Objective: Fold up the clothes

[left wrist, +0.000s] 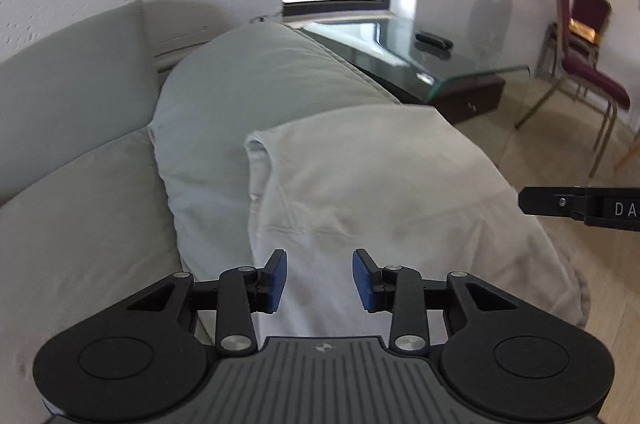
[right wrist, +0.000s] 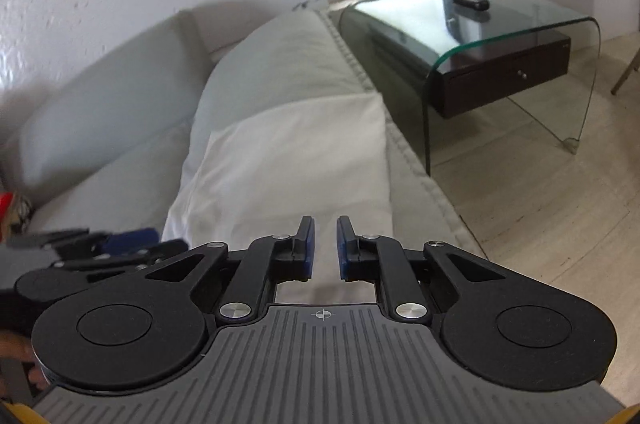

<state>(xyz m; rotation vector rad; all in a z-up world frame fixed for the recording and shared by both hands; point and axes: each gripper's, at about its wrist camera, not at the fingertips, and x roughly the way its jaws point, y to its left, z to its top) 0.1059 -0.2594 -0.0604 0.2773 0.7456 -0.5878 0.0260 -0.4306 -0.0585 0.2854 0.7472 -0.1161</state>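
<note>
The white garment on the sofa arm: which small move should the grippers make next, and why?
Probably lower the left gripper onto the near edge of the white garment and close on it. Both grippers are open and hold nothing. The garment lies draped over the sofa arm, and the right gripper hangs above it too, so a grasp must come before any fold.

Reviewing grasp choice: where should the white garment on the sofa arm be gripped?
Grip the white garment at its stitched folded edge, coming from the left gripper side; that edge is raised and free, and the open jaws already straddle the cloth.
</note>
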